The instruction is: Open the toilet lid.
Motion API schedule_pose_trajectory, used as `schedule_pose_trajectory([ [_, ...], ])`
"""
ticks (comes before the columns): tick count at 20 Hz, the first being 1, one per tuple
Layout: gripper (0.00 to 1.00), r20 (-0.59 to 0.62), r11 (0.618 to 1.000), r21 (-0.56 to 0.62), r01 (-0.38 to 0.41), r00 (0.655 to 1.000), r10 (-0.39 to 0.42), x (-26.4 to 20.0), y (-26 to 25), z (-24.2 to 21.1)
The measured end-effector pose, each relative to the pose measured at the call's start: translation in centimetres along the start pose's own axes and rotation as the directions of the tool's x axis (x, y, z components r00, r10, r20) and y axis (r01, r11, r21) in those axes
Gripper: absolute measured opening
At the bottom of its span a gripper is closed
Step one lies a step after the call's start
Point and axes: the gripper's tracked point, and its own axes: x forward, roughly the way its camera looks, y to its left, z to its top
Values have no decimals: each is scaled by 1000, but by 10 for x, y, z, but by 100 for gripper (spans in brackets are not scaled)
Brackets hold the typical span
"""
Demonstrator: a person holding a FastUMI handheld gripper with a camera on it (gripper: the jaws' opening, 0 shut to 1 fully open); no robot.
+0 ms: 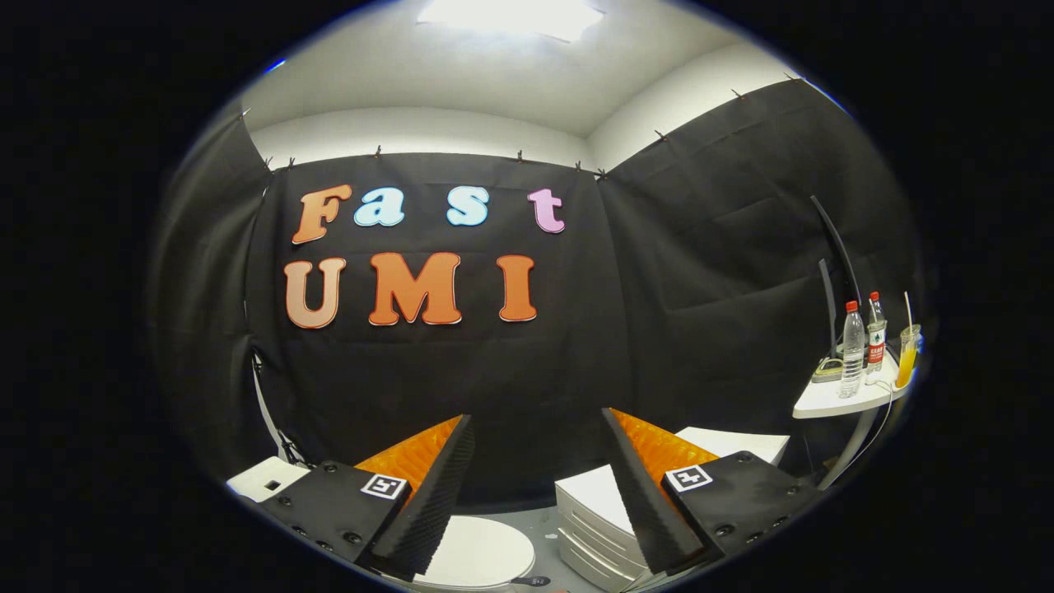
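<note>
The white toilet lid [478, 553] lies flat and closed, low down between my two fingers and partly behind the left one. My gripper [537, 428] is open, held up in the air well above the lid, with a wide gap and nothing between the black ribbed pads [436, 494]. The fingers' outer sides are orange. Most of the toilet is hidden below the fingers.
A white drawer unit [593, 519] stands just right of the toilet, partly behind the right finger. A small white side table [832, 402] at the far right holds two water bottles [853, 346] and a glass of orange drink [907, 356]. A white box [265, 479] sits at the left.
</note>
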Motion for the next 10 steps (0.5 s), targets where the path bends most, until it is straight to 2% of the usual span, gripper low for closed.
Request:
schedule_pose_trajectory([
  [6, 98, 15, 999, -54, 0, 1000, 1, 0, -3, 1],
  [10, 98, 9, 999, -51, 3, 1000, -3, 1, -6, -3],
])
